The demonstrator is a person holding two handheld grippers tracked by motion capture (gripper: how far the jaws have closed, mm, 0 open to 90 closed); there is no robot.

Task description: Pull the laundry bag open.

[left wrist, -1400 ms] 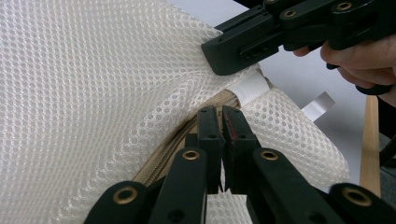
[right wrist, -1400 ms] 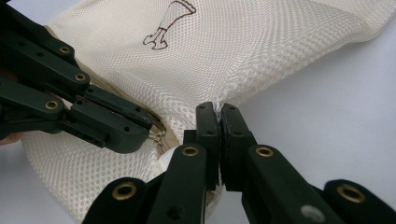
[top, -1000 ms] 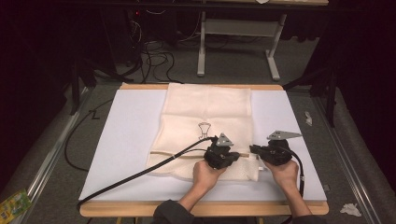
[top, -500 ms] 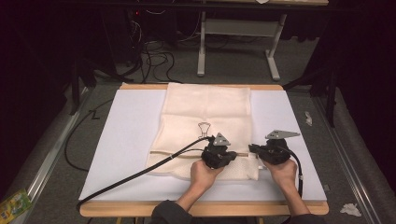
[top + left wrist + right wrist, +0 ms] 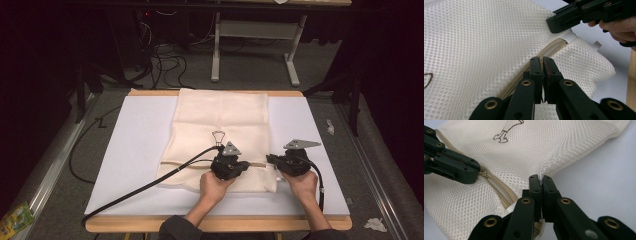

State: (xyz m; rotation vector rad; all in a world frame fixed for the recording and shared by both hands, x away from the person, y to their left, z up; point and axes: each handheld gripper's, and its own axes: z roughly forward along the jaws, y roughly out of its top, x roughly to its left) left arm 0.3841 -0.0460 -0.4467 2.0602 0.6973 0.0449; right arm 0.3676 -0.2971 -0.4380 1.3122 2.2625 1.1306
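Note:
A cream mesh laundry bag (image 5: 220, 115) lies flat on the white table cover (image 5: 135, 130), its beige zipper (image 5: 257, 163) running across near the front end. My left gripper (image 5: 245, 164) is shut on the zipper pull, its jaws pressed together over the zipper line (image 5: 554, 47) in the left gripper view (image 5: 542, 61). My right gripper (image 5: 270, 159) is shut on the bag's mesh edge (image 5: 541, 178) at the right end of the zipper. The right gripper view shows the left gripper's tip at the slider (image 5: 482, 173). Both grippers sit low on the cloth, facing each other.
A small brown hanger print (image 5: 218, 136) marks the bag's middle. The left gripper's black cable (image 5: 150, 182) trails across the cover to the front left. A white tab (image 5: 570, 37) sticks out at the bag's edge. The wooden table edge (image 5: 215, 223) runs along the front.
My left gripper has edged slightly to the left along the zipper. The right gripper has stayed where it was.

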